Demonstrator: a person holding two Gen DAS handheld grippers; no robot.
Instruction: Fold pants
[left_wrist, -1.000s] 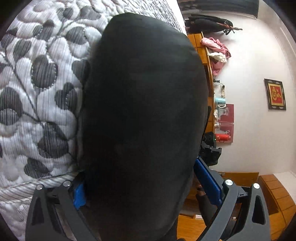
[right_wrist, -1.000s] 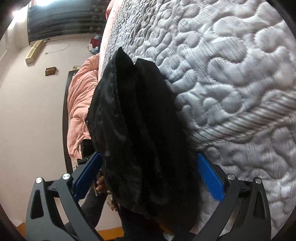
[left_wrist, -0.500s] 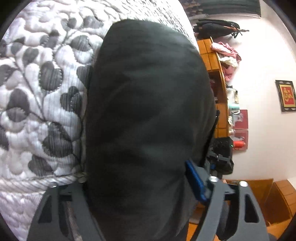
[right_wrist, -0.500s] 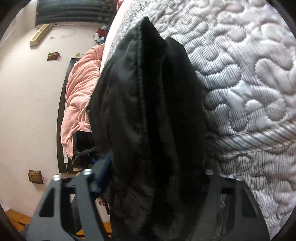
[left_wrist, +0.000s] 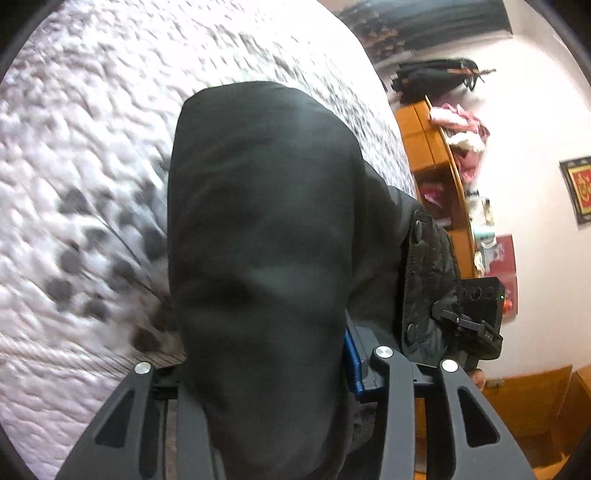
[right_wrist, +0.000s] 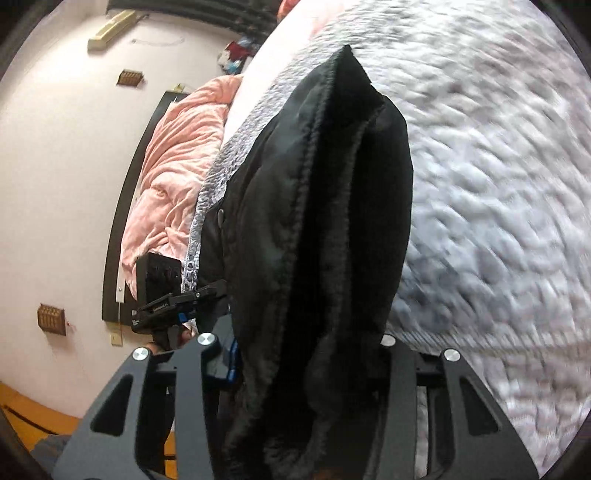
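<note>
Both hand-held grippers' pads mostly hidden, apparently behind bunched black pants (left_wrist: 266, 258).

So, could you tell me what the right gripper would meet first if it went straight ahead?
The black pants, already bunched between the right gripper's jaws; beyond them probably the quilted bedspread.

bed: white quilted cover (left_wrist: 92, 155) with grey leaf print, left | wooden shelf (left_wrist: 439, 155) upper right, pink clothes (left_wrist: 461, 125) on top | framed picture (left_wrist: 578, 188) right wall | pink blanket (right_wrist: 173, 162) left
</note>
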